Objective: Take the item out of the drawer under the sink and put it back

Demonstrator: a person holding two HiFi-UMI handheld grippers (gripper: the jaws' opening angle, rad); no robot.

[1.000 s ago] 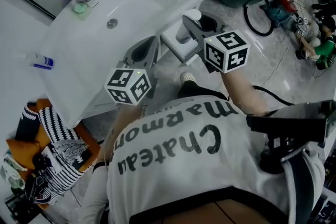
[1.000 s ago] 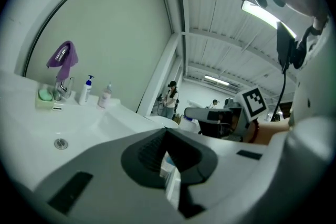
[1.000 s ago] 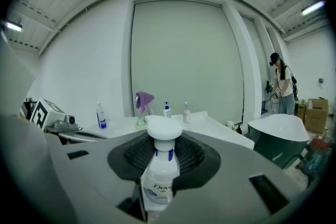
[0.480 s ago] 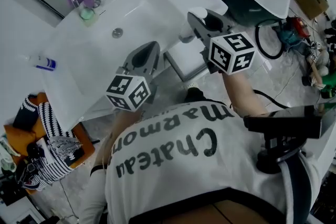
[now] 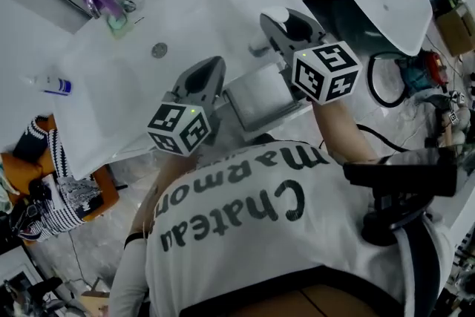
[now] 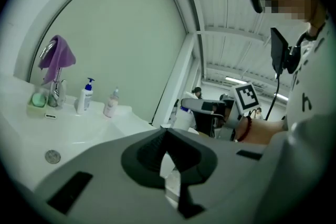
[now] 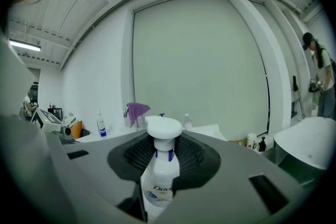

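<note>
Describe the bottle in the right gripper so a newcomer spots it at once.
Start at the white sink; the right gripper hangs at its front edge. Its jaws clamp a white bottle with a broad cap and blue collar, the only bottle held.

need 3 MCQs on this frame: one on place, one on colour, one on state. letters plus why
1. Where is the purple cloth?
A. in the drawer
B. draped over the faucet
C. on the floor

2. Pump head colour on the Dove bottle?
A. white
B. red
C. black

3. The right gripper is:
A. open and empty
B. shut on the Dove bottle
C. out of view

B, the cloth hangs on the faucet at the sink's back edge; A, the head is white above a blue collar; B, both jaws press on the bottle's body.
</note>
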